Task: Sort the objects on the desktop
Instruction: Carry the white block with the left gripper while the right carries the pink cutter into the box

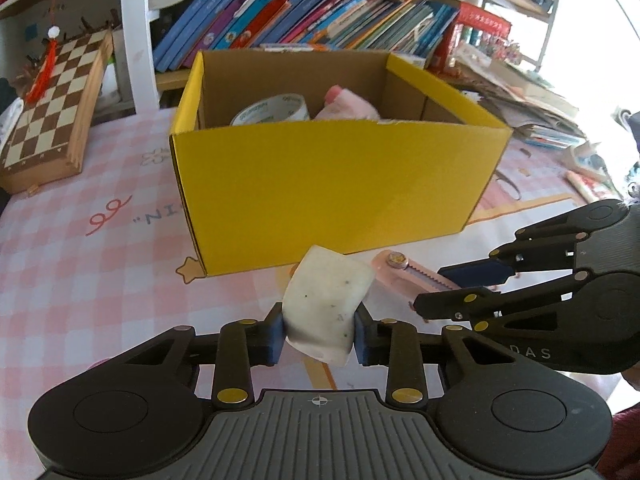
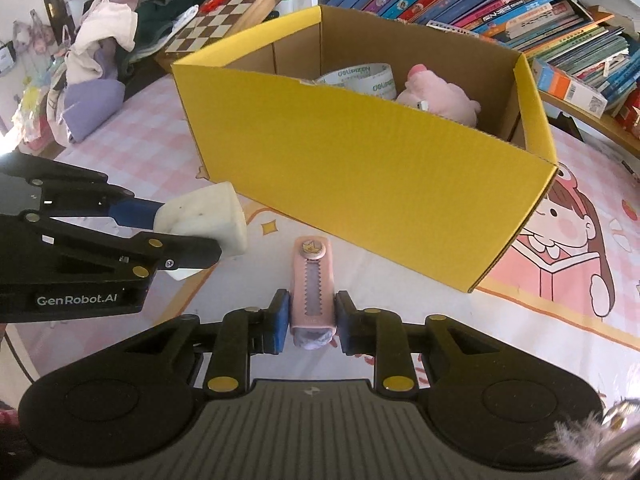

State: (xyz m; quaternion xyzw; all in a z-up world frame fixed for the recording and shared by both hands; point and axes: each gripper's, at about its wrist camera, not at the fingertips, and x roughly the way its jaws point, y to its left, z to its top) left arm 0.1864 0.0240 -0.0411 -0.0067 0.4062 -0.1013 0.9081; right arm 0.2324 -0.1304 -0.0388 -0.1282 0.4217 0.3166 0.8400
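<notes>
Tape (image 1: 272, 110) and pink toy (image 1: 346, 104) already sit in your yellow box (image 1: 332, 184), while your left gripper (image 1: 319, 330) squeezes the white eraser (image 1: 328, 300) and your right gripper (image 2: 311, 322) pinches the pink knife (image 2: 313, 280), both waiting just outside the box.

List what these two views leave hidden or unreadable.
- Box floor: both views, near wall hides it.
- Tape roll and pink plush: lower parts behind that wall.
- Pink cutter tail: right view, gripper covers it.
- Book spines: too blurred to read.
</notes>
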